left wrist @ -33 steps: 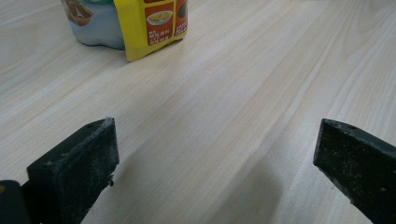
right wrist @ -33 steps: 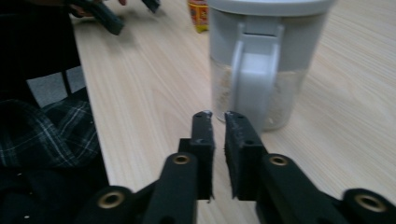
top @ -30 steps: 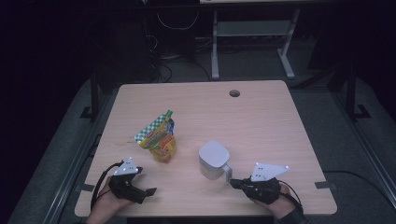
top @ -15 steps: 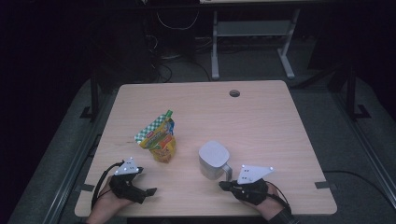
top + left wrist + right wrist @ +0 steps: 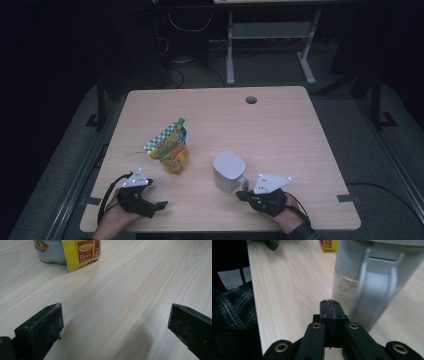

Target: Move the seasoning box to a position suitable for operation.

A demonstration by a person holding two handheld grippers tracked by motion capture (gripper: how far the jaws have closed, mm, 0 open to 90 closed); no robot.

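Note:
A yellow and green snack pouch (image 5: pixel 170 150) lies on the wooden table (image 5: pixel 280 130), left of centre; its bottom edge shows in the left gripper view (image 5: pixel 75 252). A grey lidded jug (image 5: pixel 229 171) with a handle stands to its right. My left gripper (image 5: pixel 159 205) rests near the front edge, below the pouch, open with only bare table between its jaws (image 5: pixel 115 322). My right gripper (image 5: pixel 241 195) is shut on nothing, its tips (image 5: pixel 330 305) just in front of the jug's handle (image 5: pixel 374 295).
A round cable hole (image 5: pixel 251 100) sits near the table's far edge. The table's front edge runs close beside the right gripper, with a plaid-clad leg (image 5: pixel 234 307) below it. A metal desk frame (image 5: pixel 270 45) stands on the floor beyond.
My right gripper has slid a little to the left, closer to the jug's handle. The left gripper, pouch and jug have stayed put.

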